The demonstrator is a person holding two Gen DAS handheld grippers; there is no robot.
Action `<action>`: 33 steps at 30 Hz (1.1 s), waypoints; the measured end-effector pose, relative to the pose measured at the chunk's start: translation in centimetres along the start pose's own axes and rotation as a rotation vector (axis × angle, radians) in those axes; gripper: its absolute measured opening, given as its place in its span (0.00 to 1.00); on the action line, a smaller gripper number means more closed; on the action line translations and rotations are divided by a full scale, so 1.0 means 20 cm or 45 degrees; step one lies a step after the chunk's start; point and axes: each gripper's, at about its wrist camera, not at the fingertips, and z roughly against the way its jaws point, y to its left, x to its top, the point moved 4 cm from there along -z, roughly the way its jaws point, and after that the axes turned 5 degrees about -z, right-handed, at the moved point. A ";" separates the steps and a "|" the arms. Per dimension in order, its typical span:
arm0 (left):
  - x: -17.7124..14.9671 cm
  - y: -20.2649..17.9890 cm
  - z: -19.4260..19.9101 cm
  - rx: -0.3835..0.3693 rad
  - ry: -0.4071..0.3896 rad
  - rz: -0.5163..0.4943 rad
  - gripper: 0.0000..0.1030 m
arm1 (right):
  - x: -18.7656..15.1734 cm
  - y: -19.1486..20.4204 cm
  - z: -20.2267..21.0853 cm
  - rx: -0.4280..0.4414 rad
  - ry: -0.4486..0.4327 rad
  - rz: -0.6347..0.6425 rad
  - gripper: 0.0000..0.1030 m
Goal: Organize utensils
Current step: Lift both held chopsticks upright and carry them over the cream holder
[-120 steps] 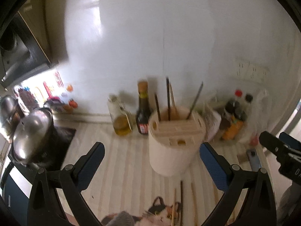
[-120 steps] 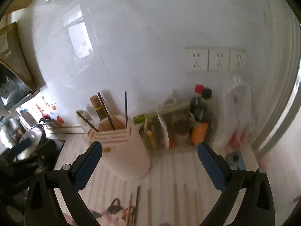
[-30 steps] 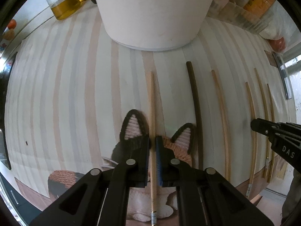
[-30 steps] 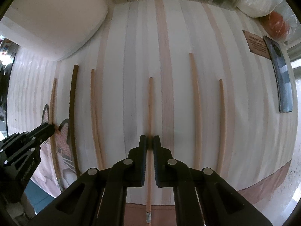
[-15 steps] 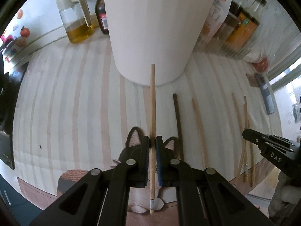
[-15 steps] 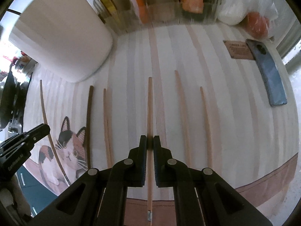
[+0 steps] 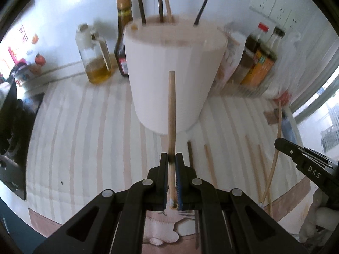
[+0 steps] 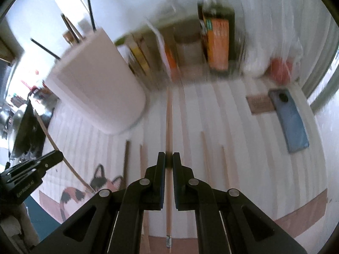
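Observation:
My left gripper is shut on a light wooden chopstick, lifted off the striped mat and pointing at the white utensil holder. Several dark and wooden sticks stand in the holder's top. My right gripper is shut on another light wooden chopstick, also raised, with the holder up to its left. Several more chopsticks lie on the mat in front of the holder. The right gripper shows at the left view's right edge, the left gripper at the right view's left edge.
An oil jug and a dark sauce bottle stand left of the holder. Bottles and packets line the wall on the right. A phone lies on the mat's right side. A stove with pots sits at far left.
Both grippers have risen off the mat with their chopsticks and tilted up, so the holder's top and the wall have come into view.

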 end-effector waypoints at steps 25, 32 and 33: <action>0.43 0.27 0.71 0.088 -0.431 0.201 0.04 | 0.60 0.58 0.43 0.257 -0.362 0.154 0.06; 0.72 0.26 0.91 0.075 -0.575 0.193 0.04 | 0.89 0.75 0.56 0.296 -0.499 0.193 0.06; 0.77 0.25 0.93 0.065 -0.586 0.189 0.04 | 0.94 0.77 0.57 0.299 -0.520 0.188 0.06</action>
